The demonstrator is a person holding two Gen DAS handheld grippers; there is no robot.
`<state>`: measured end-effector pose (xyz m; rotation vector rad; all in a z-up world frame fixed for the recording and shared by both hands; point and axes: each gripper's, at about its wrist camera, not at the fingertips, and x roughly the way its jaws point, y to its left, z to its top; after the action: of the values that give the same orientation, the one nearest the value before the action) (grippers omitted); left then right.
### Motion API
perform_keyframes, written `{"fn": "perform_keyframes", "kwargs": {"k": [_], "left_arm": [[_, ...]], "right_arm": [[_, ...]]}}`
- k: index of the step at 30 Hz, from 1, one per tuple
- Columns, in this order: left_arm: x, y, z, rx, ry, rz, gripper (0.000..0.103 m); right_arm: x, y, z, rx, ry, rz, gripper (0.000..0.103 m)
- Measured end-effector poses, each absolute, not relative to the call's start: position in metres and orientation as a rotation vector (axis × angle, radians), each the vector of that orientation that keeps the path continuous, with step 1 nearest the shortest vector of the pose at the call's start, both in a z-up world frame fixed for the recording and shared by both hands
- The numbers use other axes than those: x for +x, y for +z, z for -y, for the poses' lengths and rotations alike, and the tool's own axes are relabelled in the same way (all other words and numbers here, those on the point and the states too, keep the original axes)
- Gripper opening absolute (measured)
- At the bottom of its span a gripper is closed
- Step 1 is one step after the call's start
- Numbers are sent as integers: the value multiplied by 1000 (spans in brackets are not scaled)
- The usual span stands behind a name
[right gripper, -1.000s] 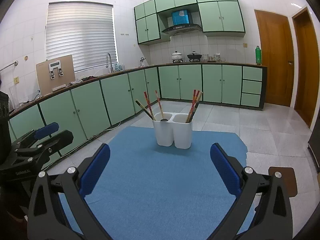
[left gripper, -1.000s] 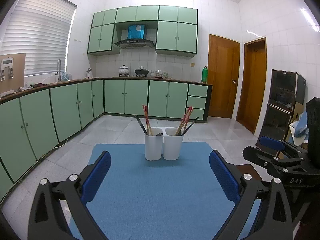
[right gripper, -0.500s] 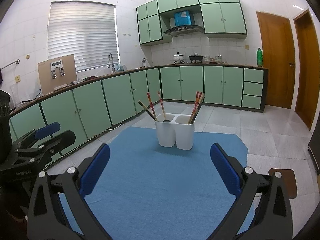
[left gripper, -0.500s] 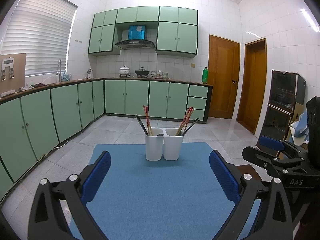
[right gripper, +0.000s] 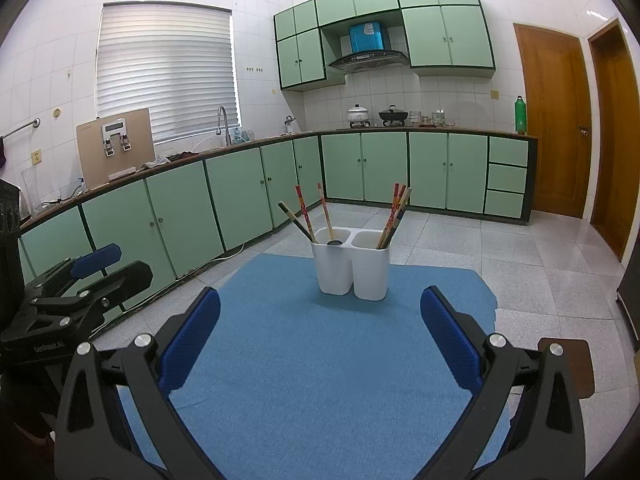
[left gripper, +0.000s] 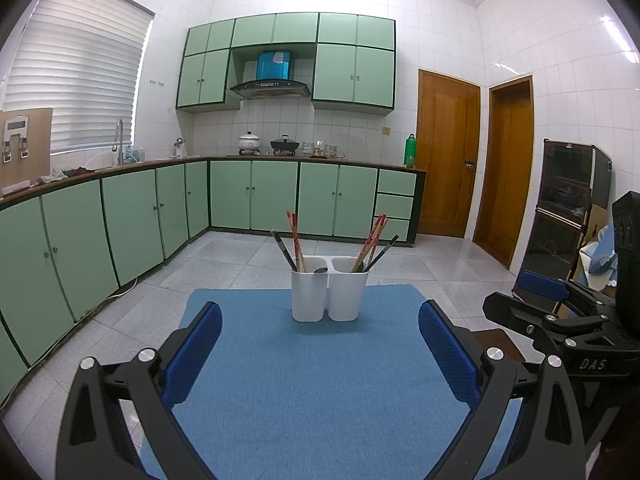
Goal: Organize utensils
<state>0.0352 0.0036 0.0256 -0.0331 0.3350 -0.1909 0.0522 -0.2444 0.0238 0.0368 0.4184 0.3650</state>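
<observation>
Premises: a domestic kitchen. Pale green base cabinets with dark trim run in an L along two white-tiled walls, under a brown worktop. Matching green wall cabinets flank a black extractor hood. A white lidded pot and a black wok stand on the hob. A curved metal tap stands below a white slatted blind. Two brown wooden doors are shut.

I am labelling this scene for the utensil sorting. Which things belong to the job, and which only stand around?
Belong to the job:
white two-part holder
chopsticks standing in both parts
spoon in one part
left gripper, right gripper, both open

Only stand around:
blue mat
pots on the counter
green bottle
</observation>
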Motion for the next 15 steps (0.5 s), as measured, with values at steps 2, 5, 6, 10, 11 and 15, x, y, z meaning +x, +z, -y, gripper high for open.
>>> {"fn": "perform_keyframes", "kwargs": {"k": [2,5,6,10,11,15], "left_arm": [[35,25,-4,-33,-192,-336,97],[36,26,-4,-33,-192,-337,97],[35,26,-3,-33,-192,-336,97],[35,26,-3,-32,-192,-337,97],[36,26,-3,-32,-192,-338,97],[36,26,-3,-31,-192,-339,97]], "right_arm": [[52,24,244,37,365,-418,97],[52,24,244,37,365,-419,97],[52,24,245,37,366,-420,97],[52,24,245,37,366,-420,97],[52,24,244,36,366,-420,97],[52,24,245,37,367,-420,97]]}}
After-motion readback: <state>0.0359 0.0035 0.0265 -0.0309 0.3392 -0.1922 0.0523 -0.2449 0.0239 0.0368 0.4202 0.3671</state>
